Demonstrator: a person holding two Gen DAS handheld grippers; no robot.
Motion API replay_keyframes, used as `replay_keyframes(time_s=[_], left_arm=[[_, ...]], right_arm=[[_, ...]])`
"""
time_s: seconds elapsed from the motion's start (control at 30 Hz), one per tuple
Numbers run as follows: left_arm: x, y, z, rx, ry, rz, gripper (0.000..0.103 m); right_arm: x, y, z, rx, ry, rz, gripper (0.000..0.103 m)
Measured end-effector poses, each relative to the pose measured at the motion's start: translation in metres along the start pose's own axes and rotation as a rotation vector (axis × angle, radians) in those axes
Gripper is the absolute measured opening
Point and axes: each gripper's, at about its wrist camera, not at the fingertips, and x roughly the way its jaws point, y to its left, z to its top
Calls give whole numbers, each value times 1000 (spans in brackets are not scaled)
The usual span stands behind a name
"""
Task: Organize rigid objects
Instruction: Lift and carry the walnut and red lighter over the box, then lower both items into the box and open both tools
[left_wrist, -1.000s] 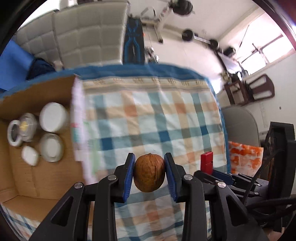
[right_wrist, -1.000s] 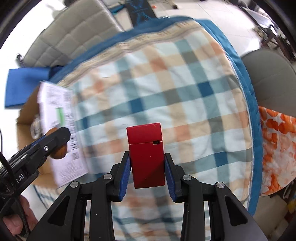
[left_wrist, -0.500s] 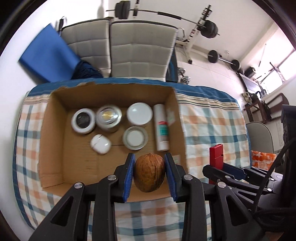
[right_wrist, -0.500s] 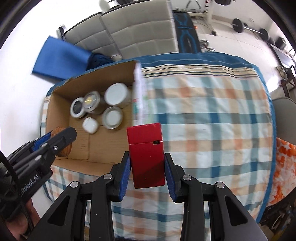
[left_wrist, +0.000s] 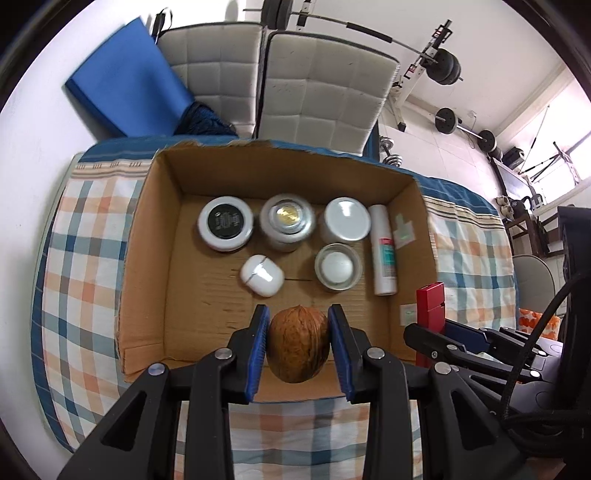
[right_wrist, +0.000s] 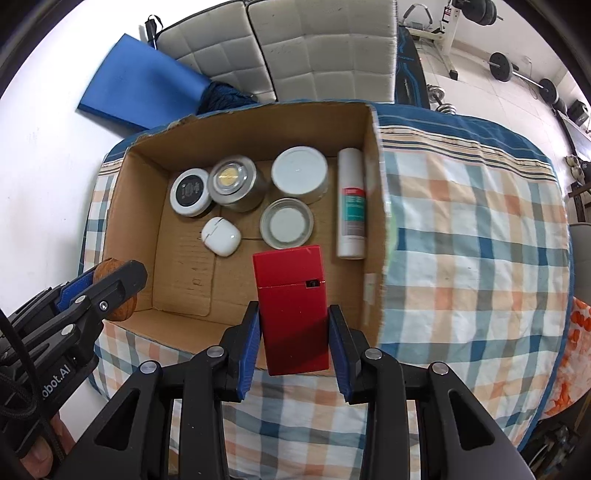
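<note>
1. The walnut (left_wrist: 298, 345) is clamped between the left gripper (left_wrist: 297, 349) pads; a second ago plaid cloth lay beneath it, and now the cardboard box (left_wrist: 147, 258) floor does.
2. The red case (right_wrist: 293, 308) is pinched in the right gripper (right_wrist: 293, 343), which has likewise been carried over the box's near edge.
3. Ahead of both tools, jars, a white earbud case (left_wrist: 261, 275) and a spray bottle (left_wrist: 384, 254) are already packed.
4. Both carries are judged nearly done; lowering and release remain.

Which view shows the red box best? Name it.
The right wrist view: the red box fills the centre, its broad face clear between the right gripper's pads. The left wrist view shows only a narrow edge of it, partly hidden behind that gripper.
</note>
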Motion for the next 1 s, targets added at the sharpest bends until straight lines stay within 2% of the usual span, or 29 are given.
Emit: replay_keyframes(time_s=[0.23, 0.33, 0.53, 0.7, 0.87, 1.0], left_arm=[[50, 40, 6, -32, 92, 12, 30], [84, 60, 9, -56, 162, 13, 30], [123, 80, 14, -75, 254, 12, 30], [140, 90, 18, -82, 298, 14, 30], [150, 93, 23, -54, 308, 68, 30], [158, 101, 25, -70, 321, 63, 30]], right_arm=[[59, 23, 12, -4, 67, 52, 37], [94, 30, 20, -7, 103, 43, 37], [151, 40, 34, 5, 178, 29, 37], [171, 50, 46, -5, 192, -1, 37], [184, 59, 58, -33, 187, -75, 38], [190, 64, 64, -42, 188, -98, 38]])
